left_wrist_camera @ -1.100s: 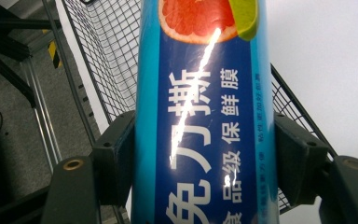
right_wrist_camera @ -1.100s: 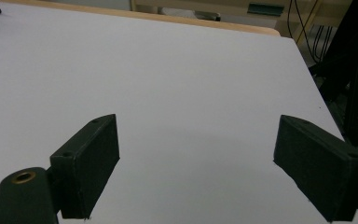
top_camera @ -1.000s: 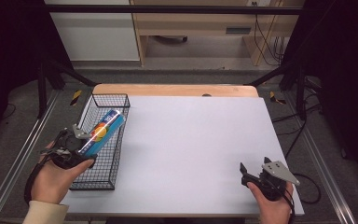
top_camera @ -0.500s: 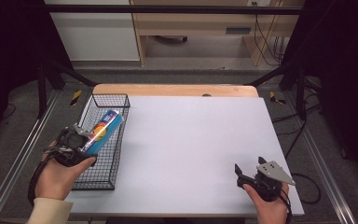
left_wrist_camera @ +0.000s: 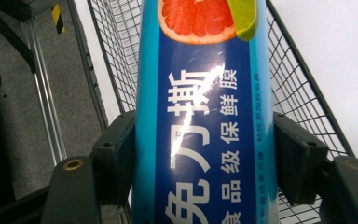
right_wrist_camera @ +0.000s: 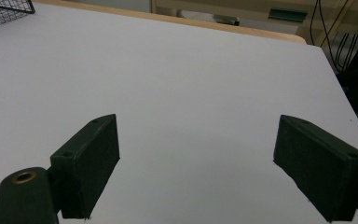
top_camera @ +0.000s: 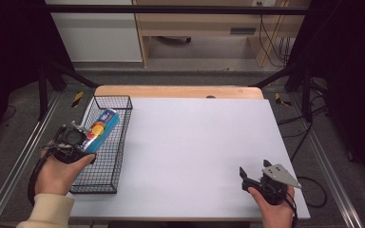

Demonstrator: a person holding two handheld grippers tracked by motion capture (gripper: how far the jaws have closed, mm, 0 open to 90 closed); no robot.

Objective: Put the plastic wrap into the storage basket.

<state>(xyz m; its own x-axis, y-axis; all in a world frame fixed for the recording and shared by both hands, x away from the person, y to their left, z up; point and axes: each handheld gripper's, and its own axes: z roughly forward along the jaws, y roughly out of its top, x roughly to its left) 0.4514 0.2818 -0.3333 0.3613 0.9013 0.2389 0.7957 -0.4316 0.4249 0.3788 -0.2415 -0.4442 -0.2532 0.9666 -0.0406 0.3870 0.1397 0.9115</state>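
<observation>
Blue box (left_wrist_camera: 200, 116) clamped in left gripper (left_wrist_camera: 205, 149), over the basket (top_camera: 105, 142).
Pointed lengthwise along the basket toward the table's far edge; right gripper (right_wrist_camera: 198, 163) wide open, empty.

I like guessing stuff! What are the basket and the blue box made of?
The basket looks like thin black metal wire, a see-through grid. The blue box, clamped in the left tool, seems glossy printed cardboard: a bright glare streak crosses its lettering. It could be plastic-coated.

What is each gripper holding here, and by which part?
The left gripper clamps the blue box across its long sides, above the wire basket. The right gripper is open, holding nothing.
</observation>
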